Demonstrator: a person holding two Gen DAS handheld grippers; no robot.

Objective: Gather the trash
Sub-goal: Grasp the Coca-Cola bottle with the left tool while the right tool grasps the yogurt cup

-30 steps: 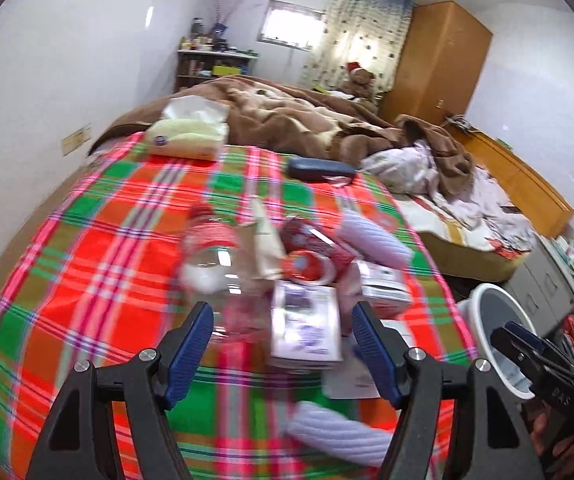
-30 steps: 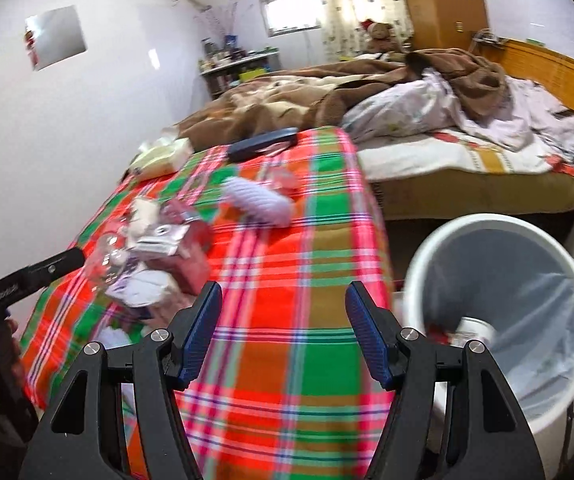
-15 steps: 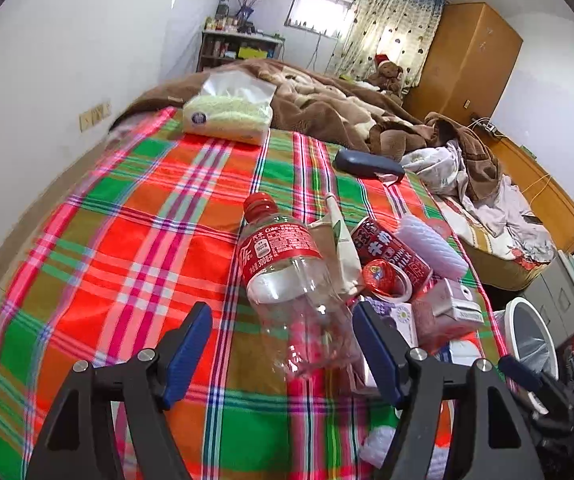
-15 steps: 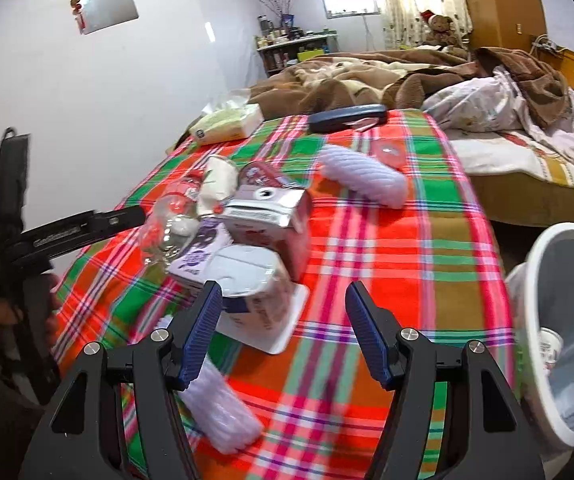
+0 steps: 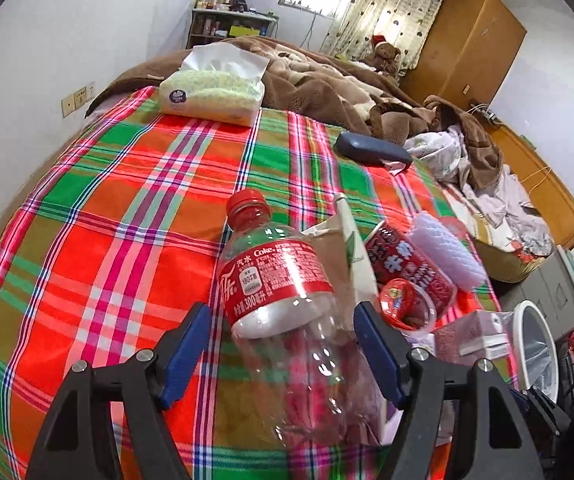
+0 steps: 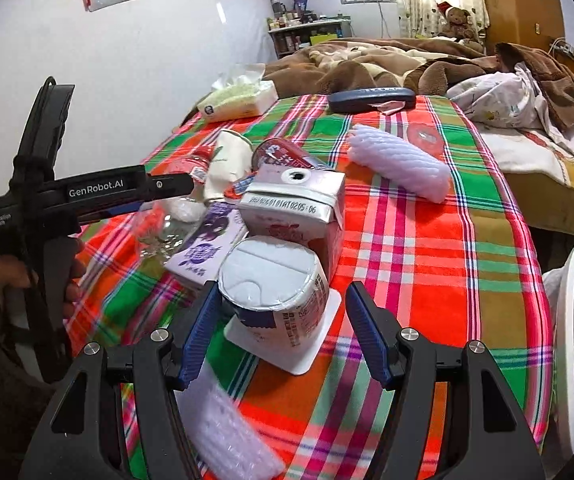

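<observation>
1. The plaid bedspread (image 5: 99, 264) carries a heap of trash.
2. The white bin (image 5: 535, 344) stands beside the bed, right of the heap.
3. The clear cola bottle (image 5: 283, 300) lies between the spread pads of the left gripper (image 5: 283, 354), which don't press it.
4. The white yogurt cup (image 6: 275, 300) lies on its side between the right gripper (image 6: 283, 332)'s spread pads, untouched.

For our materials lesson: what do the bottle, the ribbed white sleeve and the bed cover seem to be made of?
Bottle: clear, glossy plastic, since the plaid shows through it; red printed label and red cap.
Ribbed white sleeve: probably soft foam netting; matte, faintly translucent, with spiral ridges.
Bed cover: woven cloth, likely cotton; matte plaid of red, green and pink, lightly creased.
</observation>
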